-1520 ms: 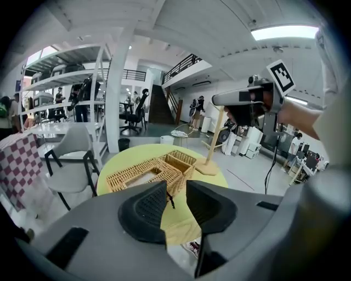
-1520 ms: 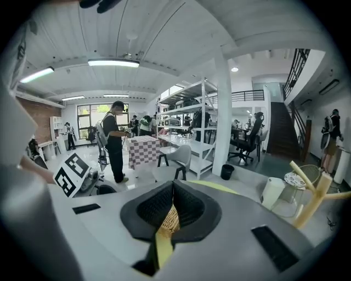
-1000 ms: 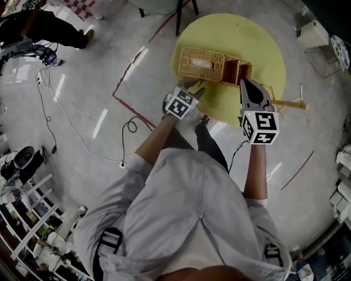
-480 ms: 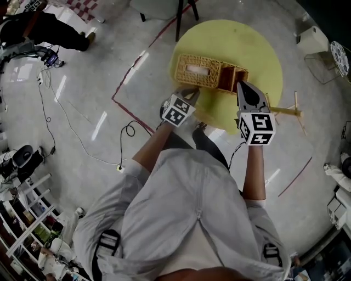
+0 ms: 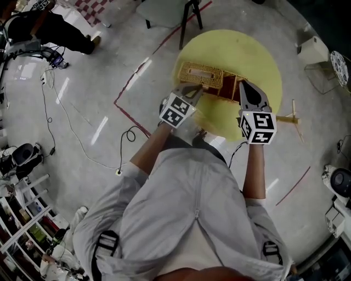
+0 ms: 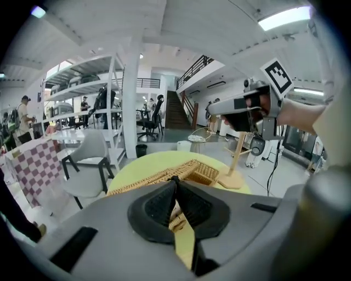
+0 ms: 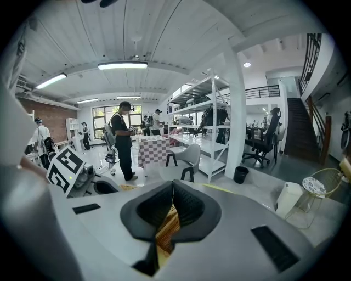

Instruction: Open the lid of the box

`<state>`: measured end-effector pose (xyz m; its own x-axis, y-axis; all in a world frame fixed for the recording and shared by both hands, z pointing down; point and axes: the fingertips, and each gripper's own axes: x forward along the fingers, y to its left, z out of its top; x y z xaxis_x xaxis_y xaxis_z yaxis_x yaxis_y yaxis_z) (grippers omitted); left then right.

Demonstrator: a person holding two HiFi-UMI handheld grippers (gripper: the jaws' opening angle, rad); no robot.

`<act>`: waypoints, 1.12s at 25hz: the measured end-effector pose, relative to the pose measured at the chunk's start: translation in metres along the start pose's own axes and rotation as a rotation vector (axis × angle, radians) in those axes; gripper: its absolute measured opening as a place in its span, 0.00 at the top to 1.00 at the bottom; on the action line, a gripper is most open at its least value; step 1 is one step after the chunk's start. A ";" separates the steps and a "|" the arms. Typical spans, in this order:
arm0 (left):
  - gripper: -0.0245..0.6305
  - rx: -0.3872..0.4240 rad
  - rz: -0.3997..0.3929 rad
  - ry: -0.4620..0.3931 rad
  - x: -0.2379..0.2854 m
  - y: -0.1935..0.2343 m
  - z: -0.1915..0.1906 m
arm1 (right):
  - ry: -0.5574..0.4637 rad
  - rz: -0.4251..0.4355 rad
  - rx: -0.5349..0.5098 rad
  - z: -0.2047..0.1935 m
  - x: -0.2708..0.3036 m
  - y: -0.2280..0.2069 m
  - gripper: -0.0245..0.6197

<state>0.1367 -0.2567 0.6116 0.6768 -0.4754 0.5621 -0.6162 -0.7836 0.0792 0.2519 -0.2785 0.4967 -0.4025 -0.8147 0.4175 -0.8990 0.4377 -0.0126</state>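
Observation:
A woven wicker box (image 5: 235,86) stands on the round yellow table (image 5: 247,49). Its wicker lid (image 5: 201,73) is tilted up at the near edge, and the dark inside shows at the box's right end. My left gripper (image 5: 196,88) is shut on the lid's near edge. In the left gripper view the pads pinch a wicker strip (image 6: 176,215), with the lid (image 6: 148,180) running away edge-on. My right gripper (image 5: 245,84) is shut on the box's right-hand wall, and wicker (image 7: 166,225) shows between its pads.
A small wooden stand (image 5: 289,118) sits at the table's right edge, close to the right gripper. A chair (image 5: 164,8) stands beyond the table. Red tape lines and cables (image 5: 82,137) cross the floor on the left. People stand by the far shelves (image 7: 122,137).
The lid lay flat on the box a second ago; now its near edge is raised and it looks narrower. The left gripper has risen with it. The right gripper has stayed at the box's right end.

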 end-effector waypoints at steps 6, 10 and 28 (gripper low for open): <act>0.90 0.032 0.030 -0.078 0.000 0.022 0.048 | 0.008 -0.026 -0.007 0.004 0.004 -0.010 0.93; 0.90 0.063 0.060 -0.109 0.013 0.043 0.078 | 0.007 -0.039 0.000 0.003 0.003 -0.025 0.93; 0.90 0.031 0.074 -0.002 0.114 0.125 0.104 | 0.069 -0.061 0.027 -0.001 0.030 -0.084 0.93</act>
<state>0.1789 -0.4510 0.5998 0.6305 -0.5336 0.5637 -0.6523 -0.7579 0.0122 0.3155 -0.3391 0.5115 -0.3347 -0.8110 0.4799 -0.9262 0.3769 -0.0090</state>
